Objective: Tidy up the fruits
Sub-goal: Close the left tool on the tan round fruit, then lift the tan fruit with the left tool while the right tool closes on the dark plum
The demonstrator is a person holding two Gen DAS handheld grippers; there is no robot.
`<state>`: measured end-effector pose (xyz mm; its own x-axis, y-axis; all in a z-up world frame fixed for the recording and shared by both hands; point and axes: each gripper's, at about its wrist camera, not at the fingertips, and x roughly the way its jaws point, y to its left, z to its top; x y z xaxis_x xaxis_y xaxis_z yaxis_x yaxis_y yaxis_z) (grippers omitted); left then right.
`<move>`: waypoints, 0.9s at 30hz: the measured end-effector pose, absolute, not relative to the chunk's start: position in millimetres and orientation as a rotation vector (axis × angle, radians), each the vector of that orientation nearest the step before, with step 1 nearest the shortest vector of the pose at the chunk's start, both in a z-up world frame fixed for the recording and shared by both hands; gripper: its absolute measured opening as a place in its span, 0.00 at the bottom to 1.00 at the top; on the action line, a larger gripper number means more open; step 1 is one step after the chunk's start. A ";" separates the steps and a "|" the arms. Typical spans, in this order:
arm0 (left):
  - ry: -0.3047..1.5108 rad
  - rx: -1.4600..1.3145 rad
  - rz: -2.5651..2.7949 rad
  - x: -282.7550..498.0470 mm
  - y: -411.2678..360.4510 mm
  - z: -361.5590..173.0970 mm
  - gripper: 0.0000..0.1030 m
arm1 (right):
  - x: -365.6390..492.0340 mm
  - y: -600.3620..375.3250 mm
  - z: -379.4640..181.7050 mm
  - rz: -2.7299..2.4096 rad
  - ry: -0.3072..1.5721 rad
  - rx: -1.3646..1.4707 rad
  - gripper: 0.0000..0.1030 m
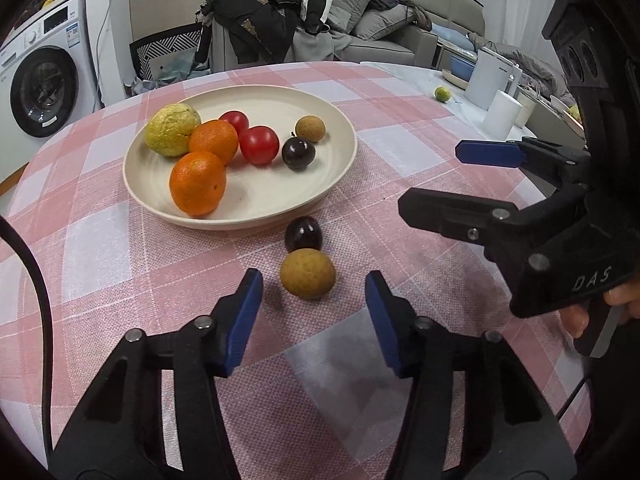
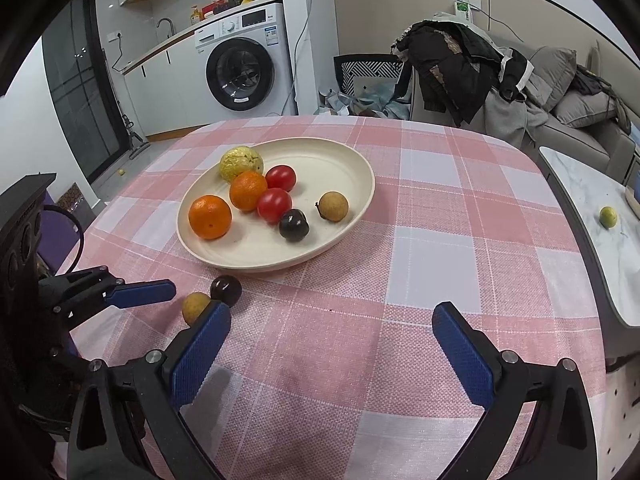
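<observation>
Step in hand: picking up the stray round tan longan [image 1: 307, 274], lying on the pink checked desk [image 1: 400, 160] at 6 o'clock of the cream round plate [image 1: 240, 216], touching a dark glossy plum [image 1: 303, 233]. Left hand-held gripper [image 1: 314, 312] is released, jaws straddling it (not yet touching); right hand-held gripper [image 2: 332, 344] is released, holding nothing. Next move likely calls for closing gently without nudging the plum.

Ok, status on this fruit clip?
Both hand-held grippers open, left lined up on tan fruit. Dark fruit touching it, beside plate. Right empty.

The left tool [image 1: 314, 324] is showing black plastic arms, blue ribbed pads and silver screws. The right tool [image 1: 430, 178] is wearing white "DAS" lettering at 3 o'clock, with bare fingers [image 1: 624, 300] showing beside it.
</observation>
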<state>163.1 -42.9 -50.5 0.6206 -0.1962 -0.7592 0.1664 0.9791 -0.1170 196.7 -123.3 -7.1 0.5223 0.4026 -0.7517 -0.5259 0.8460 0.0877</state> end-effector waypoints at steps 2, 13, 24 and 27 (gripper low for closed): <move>0.882 -0.033 -0.216 164.5 -44.9 -51.2 0.33 | 196.6 -123.1 -7.1 0.559 0.855 -0.158 1.00; 0.817 -0.018 -0.200 147.9 -34.9 -38.8 0.25 | 196.2 -123.3 -9.3 0.561 0.865 -0.160 1.00; 0.741 -0.045 -0.128 125.2 3.6 -21.9 0.25 | 187.6 -102.0 -23.3 0.635 0.912 -0.219 1.00; 0.735 -0.064 -0.114 124.5 12.2 -19.9 0.25 | 181.5 -87.8 -27.8 0.680 0.922 -0.260 0.98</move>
